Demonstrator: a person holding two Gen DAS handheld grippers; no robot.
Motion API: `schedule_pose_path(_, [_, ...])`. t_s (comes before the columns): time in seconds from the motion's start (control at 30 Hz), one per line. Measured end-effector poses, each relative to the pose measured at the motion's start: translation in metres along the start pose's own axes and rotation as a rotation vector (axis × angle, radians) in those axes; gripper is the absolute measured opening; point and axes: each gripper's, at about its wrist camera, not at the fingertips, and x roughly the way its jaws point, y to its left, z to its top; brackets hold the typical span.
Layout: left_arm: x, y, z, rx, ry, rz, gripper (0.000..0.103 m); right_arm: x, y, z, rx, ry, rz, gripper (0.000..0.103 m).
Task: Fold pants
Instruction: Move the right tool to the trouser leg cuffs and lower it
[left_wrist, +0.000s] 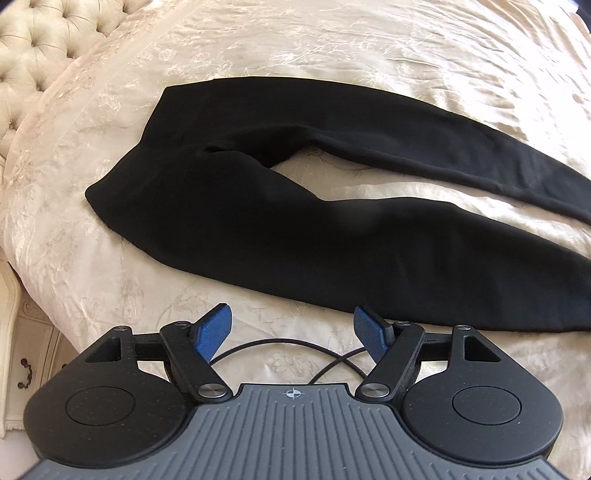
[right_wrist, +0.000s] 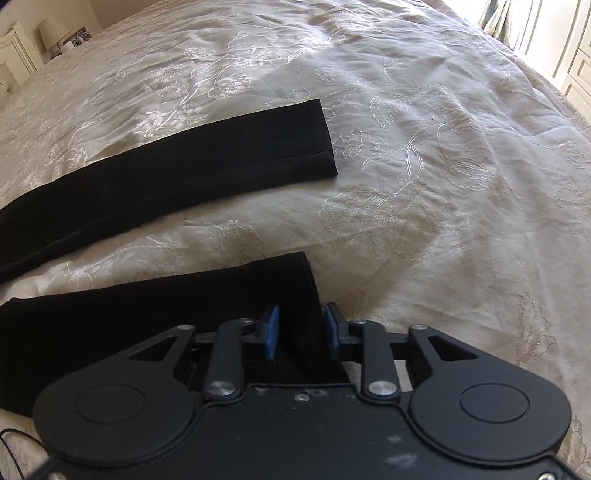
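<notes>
Right gripper (right_wrist: 301, 332): blue pads set either side of the near leg's hem corner of the black pants (left_wrist: 258, 206), cloth between them, though whether it is truly pinched cannot be told; only an edge is taken, so a slip or a single-layer lift is judged likely. Left gripper (left_wrist: 291, 332): jaws spread, nothing held, poised over the bedspread (left_wrist: 332, 44) just short of the near leg. Pants laid flat, long axis crosswise, waistband left, splayed legs pointing right
</notes>
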Motion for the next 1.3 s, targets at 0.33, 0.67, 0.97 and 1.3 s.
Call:
schedule_pose_path(0.33, [0.001,-0.019,0.003,0.062,-0.04,-0.006,0.072,-0.083,-0.013,-0.031,0.017,-0.059,-0.074,0.01])
schedule_pose_path(0.67, [0.021,-0.026,0.01,0.141,-0.064,0.025,0.072,-0.069,-0.02,-0.05,0.008,-0.013,-0.149,0.02])
schedule_pose_path(0.97, [0.081,-0.021,0.025,0.219,0.001,0.054,0.072,-0.08,0.006,-0.041,-0.009,-0.077,-0.134,0.021])
schedule_pose_path(1.3, [0.126,0.013,0.047,0.264,0.103,0.064,0.072,-0.048,0.007,-0.057,0.186,0.158,-0.211,0.021])
